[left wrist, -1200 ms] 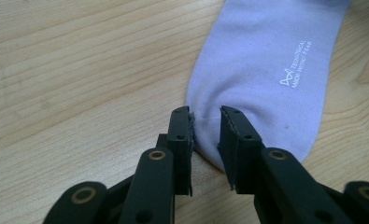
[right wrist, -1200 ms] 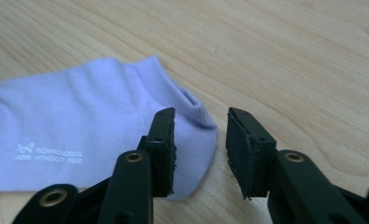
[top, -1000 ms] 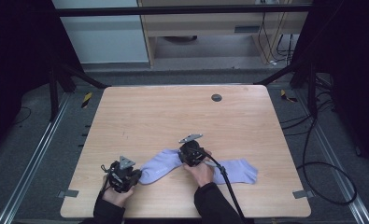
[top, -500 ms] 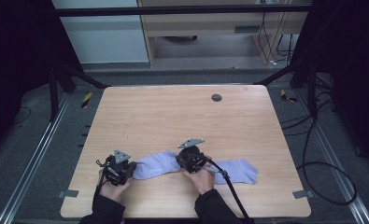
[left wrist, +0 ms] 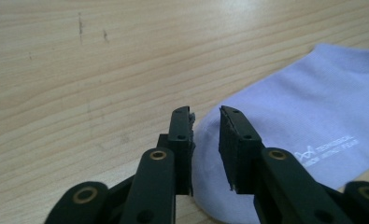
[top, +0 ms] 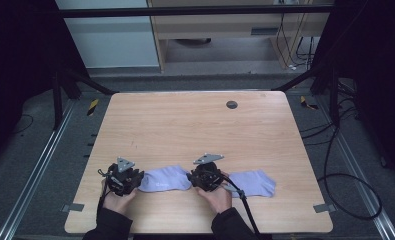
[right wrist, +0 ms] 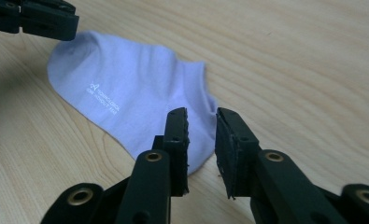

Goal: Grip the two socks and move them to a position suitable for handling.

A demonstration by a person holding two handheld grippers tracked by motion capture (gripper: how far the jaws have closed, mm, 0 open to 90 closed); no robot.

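The left claw sits low over the tabletop with its jaws a little apart, straddling the rounded end of a pale purple sock without pinching it. The right claw is likewise slightly spread, its jaws set over the narrow opposite end of that same sock, nothing gripped. In the high view the sock lies flat between the left claw and the right claw, and a second sock lies on the far side of the right claw, just beside the hand. The step looks like taking the sock by both ends: each claw should go down until cloth sits between its jaws, then close on fabric alone, not wood. Count: two socks, two claws.
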